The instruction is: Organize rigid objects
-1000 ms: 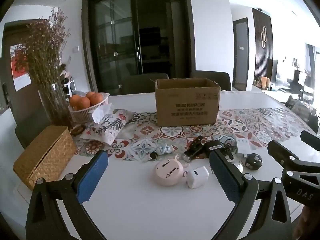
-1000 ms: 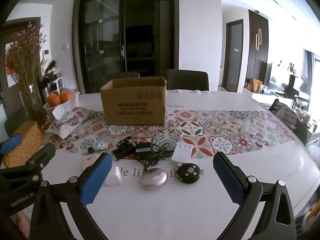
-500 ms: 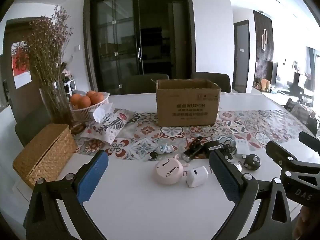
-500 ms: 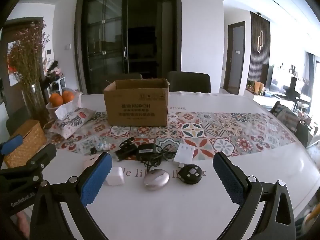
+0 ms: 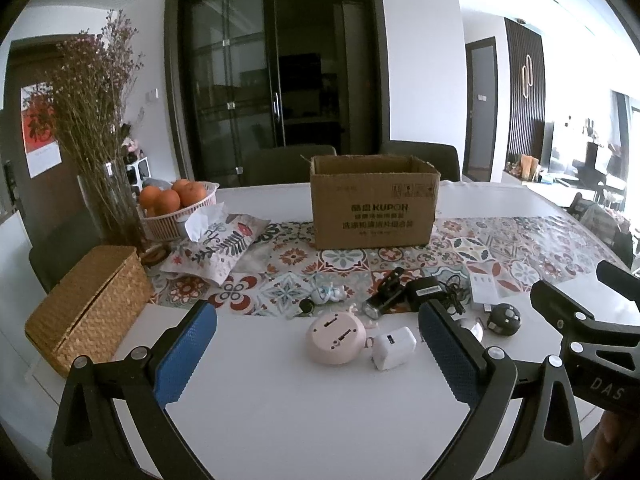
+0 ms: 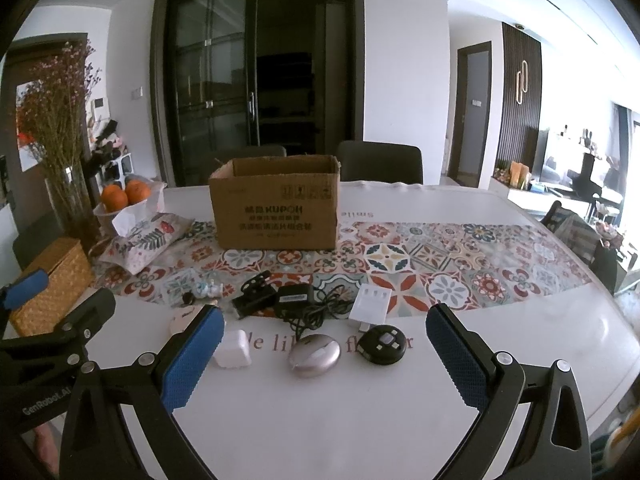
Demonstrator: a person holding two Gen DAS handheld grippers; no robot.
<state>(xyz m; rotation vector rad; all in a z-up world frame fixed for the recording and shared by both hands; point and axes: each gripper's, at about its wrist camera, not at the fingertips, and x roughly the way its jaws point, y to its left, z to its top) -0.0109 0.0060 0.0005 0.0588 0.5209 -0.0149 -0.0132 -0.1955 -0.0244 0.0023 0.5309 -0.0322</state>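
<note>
Small objects lie in a cluster on the white table: a pink round device point(image 5: 336, 338), a white charger cube point(image 5: 393, 348) point(image 6: 233, 348), a silver oval case point(image 6: 315, 355), a black round gadget point(image 6: 381, 345) point(image 5: 504, 319), a black adapter with cable point(image 6: 296, 299), a black clip point(image 6: 254, 294) and a white card point(image 6: 369, 305). An open cardboard box point(image 5: 374, 200) point(image 6: 276, 202) stands behind them. My left gripper point(image 5: 318, 354) is open and empty above the pink device. My right gripper point(image 6: 324, 354) is open and empty above the silver case.
A wicker box point(image 5: 86, 306), a floral tissue pouch point(image 5: 218, 246), a basket of oranges point(image 5: 176, 208) and a vase of dried flowers point(image 5: 100, 128) stand at the left. A patterned runner point(image 6: 440, 264) crosses the table. Dark chairs point(image 6: 380, 162) stand behind.
Both views have shifted slightly; the objects sit a little further from the fingers than a second ago. Both grippers stay open and empty.
</note>
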